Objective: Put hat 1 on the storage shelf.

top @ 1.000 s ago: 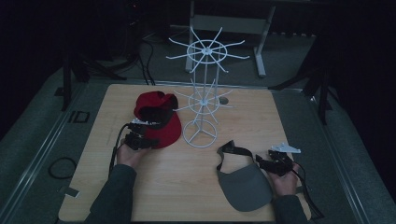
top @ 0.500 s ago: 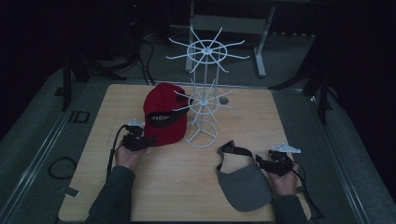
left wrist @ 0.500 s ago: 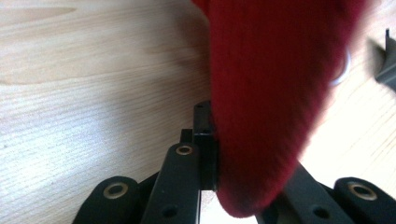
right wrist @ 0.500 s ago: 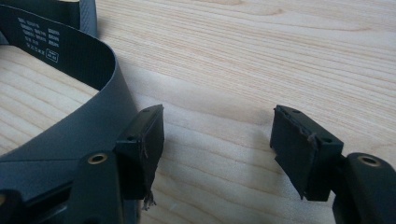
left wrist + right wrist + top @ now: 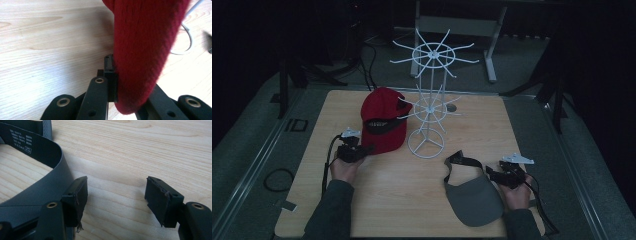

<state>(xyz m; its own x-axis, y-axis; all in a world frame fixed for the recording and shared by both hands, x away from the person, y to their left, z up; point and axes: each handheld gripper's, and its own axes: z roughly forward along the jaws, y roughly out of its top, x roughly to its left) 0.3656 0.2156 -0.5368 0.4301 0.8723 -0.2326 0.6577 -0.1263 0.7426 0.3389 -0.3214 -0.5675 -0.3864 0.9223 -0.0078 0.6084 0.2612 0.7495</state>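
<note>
Left gripper: clamped tight on the brim of the red cap, and in the left gripper view the black fingers pinch the red cloth between them. They have just finished closing on that brim.

Red cap: lying on the table just left of the white wire rack, crown toward the far edge, brim pointing back at the person. One of the rack's lower prongs reaches over the crown. I cannot tell whether it touches.

White wire rack: the landmark here, upright near the middle of the table on a round wire foot, with two tiers of spokes fanning out. Nothing hangs on any spoke.

Right gripper: in front and to the right of the rack, low over the table, beside the grey visor.

Right fingers: spread wide, with bare wood between them in the right gripper view. The visor's dark band curves past the outside of one finger, right up against it, not between the two.

Grey visor: flat on the table, in front of the rack and to its right, peak toward the near edge, strap looped toward the rack's foot.

Hands: left hand behind its gripper, in front and to the left of the rack; right hand behind the other, at the near right corner.
</note>
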